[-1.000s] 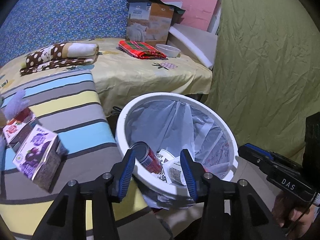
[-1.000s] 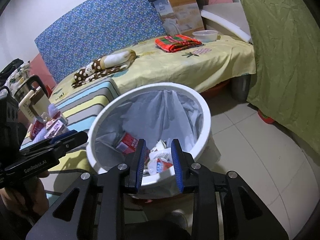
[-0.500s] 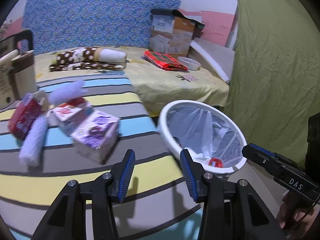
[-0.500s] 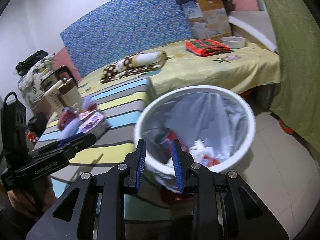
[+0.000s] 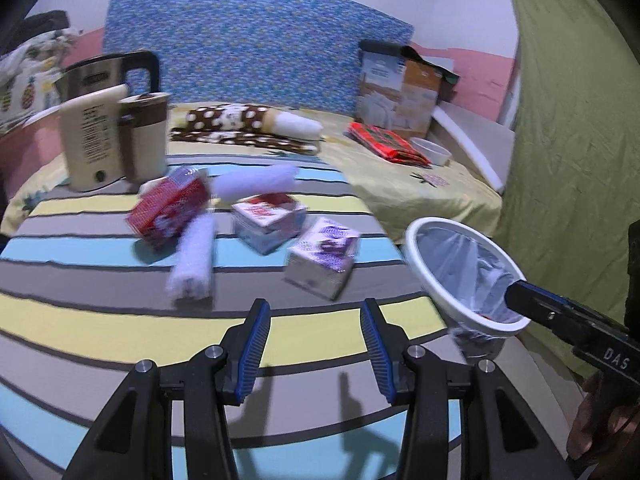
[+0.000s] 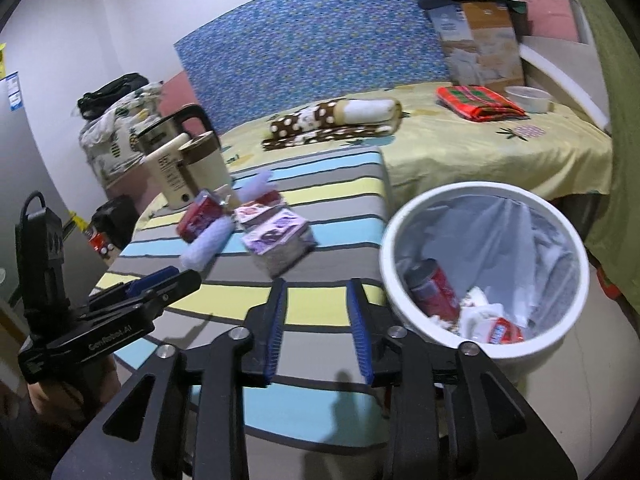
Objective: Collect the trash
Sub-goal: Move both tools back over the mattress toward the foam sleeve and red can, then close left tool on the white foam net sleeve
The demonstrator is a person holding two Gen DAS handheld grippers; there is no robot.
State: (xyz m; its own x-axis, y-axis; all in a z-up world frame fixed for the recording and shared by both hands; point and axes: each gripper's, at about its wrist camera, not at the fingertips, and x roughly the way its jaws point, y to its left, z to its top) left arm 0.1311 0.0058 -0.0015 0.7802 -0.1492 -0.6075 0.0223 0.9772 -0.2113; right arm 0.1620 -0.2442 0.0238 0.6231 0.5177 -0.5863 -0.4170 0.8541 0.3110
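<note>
On the striped table (image 5: 120,320) lie a purple carton (image 5: 322,258) (image 6: 276,240), a red-and-white carton (image 5: 268,216), a red pack (image 5: 170,206) (image 6: 198,216) and two white fluffy rolls (image 5: 192,264) (image 5: 256,180). A white bin (image 6: 486,272) (image 5: 460,276) with a plastic liner stands beside the table; a red can (image 6: 434,288) and wrappers lie in it. My left gripper (image 5: 314,344) hangs open over the table's near stripes, empty. My right gripper (image 6: 316,320) hovers at the table edge left of the bin, its jaws opening with nothing between them.
A cream kettle (image 5: 116,132) (image 6: 184,168) stands at the table's far left. Behind is a bed (image 6: 500,148) with a dotted blanket (image 5: 248,124), red cloth (image 5: 386,144), white bowl (image 5: 432,151) and cardboard box (image 5: 400,92). A green curtain (image 5: 568,160) hangs right.
Both grippers have swung left, away from over the bin toward the table, so the cartons and kettle came into view. The right jaws stand wider than before.
</note>
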